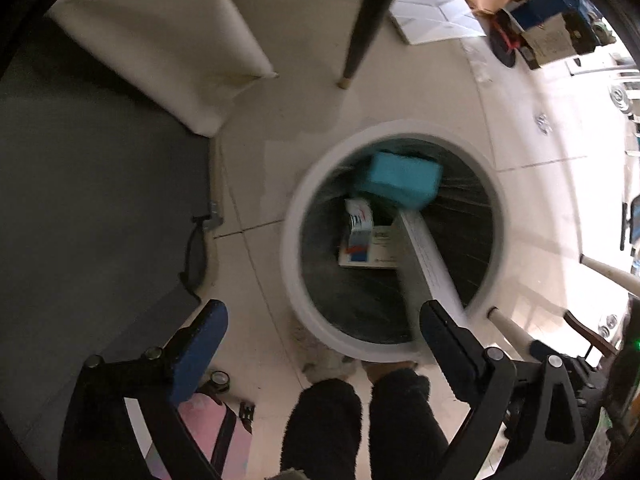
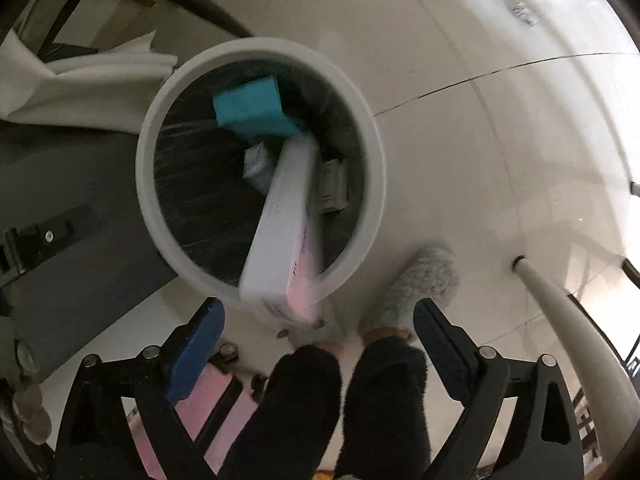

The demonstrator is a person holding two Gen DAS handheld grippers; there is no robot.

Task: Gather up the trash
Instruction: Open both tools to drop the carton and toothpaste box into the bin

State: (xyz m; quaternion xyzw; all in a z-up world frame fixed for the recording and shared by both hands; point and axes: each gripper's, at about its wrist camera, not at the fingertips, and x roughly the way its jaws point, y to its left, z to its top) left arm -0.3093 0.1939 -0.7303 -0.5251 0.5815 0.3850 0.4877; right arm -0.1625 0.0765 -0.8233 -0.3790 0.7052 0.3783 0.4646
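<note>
A round white trash bin (image 1: 304, 208) with a black liner stands on the floor; it also shows in the right wrist view (image 2: 368, 128). Inside lie a teal box (image 1: 400, 178) (image 2: 250, 106), a printed carton (image 1: 362, 240) and a long white box (image 1: 428, 260) (image 2: 284, 216), blurred, leaning with its end over the bin's rim. My left gripper (image 1: 324, 344) is open and empty above the bin's near edge. My right gripper (image 2: 316, 340) is open and empty; the long box's near end sits just ahead of its fingers.
The person's dark trouser legs (image 1: 360, 420) and grey fuzzy slippers (image 2: 424, 280) stand at the bin. A dark mat (image 1: 100, 200) and white cloth (image 1: 160, 40) lie left. A black chair leg (image 1: 360, 28), white legs (image 2: 560, 312), a pink bag (image 1: 216, 436) and boxes (image 1: 436, 16) surround it.
</note>
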